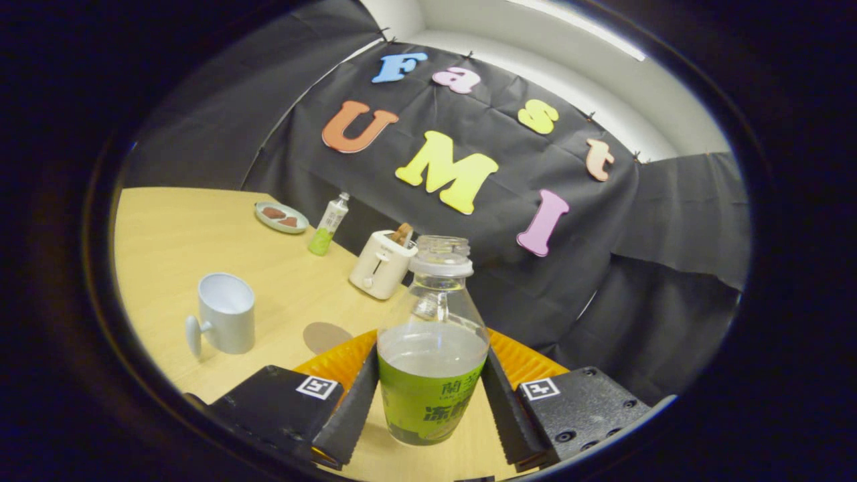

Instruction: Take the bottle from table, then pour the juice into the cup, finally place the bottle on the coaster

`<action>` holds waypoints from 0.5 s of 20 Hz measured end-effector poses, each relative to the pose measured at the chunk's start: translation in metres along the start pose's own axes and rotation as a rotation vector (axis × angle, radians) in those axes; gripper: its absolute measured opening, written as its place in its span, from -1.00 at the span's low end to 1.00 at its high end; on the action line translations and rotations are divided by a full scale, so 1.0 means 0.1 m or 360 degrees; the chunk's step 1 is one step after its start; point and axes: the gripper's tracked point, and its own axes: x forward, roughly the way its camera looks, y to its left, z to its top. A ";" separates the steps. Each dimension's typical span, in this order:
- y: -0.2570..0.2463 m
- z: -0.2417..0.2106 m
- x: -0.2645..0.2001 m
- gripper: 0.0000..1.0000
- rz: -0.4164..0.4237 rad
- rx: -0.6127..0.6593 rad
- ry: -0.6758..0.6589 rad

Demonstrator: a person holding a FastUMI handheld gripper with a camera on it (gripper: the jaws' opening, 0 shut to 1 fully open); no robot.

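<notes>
Tool gripped the uncapped bottle, both fingers pressed on its labelled lower half, bottle base cut off below. Cup stood beyond-left on the table, coaster beside it, partly hidden behind the fingers.

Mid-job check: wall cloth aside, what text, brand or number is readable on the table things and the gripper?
Bottle, pressed between both fingers of the gripper: green label with dark characters, too warped to read.
Square tags on the gripper: black-and-white patterns, no words.
Far bottle: label too small.
Toaster, cup: no text seen.
</notes>
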 end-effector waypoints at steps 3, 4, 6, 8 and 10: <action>0.21 0.00 0.02 0.67 0.0046 -0.0008 0.0044; 0.27 0.00 0.02 0.66 0.0052 -0.0032 0.0075; 0.29 0.03 0.03 0.64 0.0011 -0.0141 0.0102; 0.36 0.12 0.06 0.63 -0.0017 -0.0303 0.0086; 0.45 0.12 0.07 0.62 -0.0024 -0.0456 0.0095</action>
